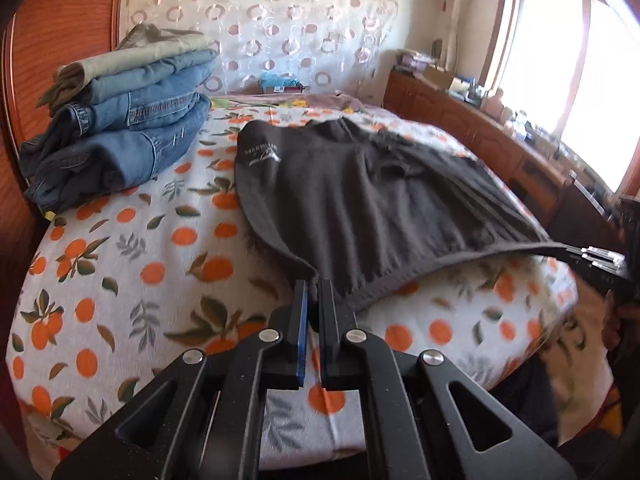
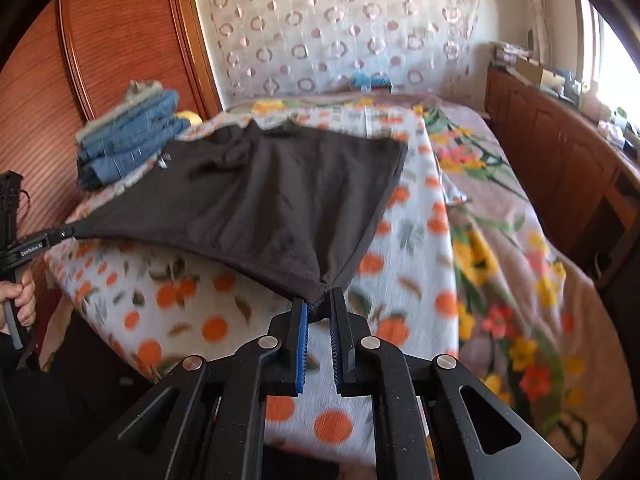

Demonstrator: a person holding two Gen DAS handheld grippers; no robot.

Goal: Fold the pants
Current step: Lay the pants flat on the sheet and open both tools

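Bed (image 1: 120, 264); pants (image 1: 360, 200) between claws.

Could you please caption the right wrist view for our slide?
Right gripper and left gripper pinch the dark pants over the orange-print blanket.

Left gripper (image 1: 313, 286) clamps dark pants (image 1: 380, 204) corner; jeans stack (image 1: 120, 128) on bed, far left.

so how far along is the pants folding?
Done: a stack of folded jeans sits at the bed's far corner. In hand: the left gripper and right gripper each pinch a near corner of the dark pants, spread flat. Left: folding them and stacking.
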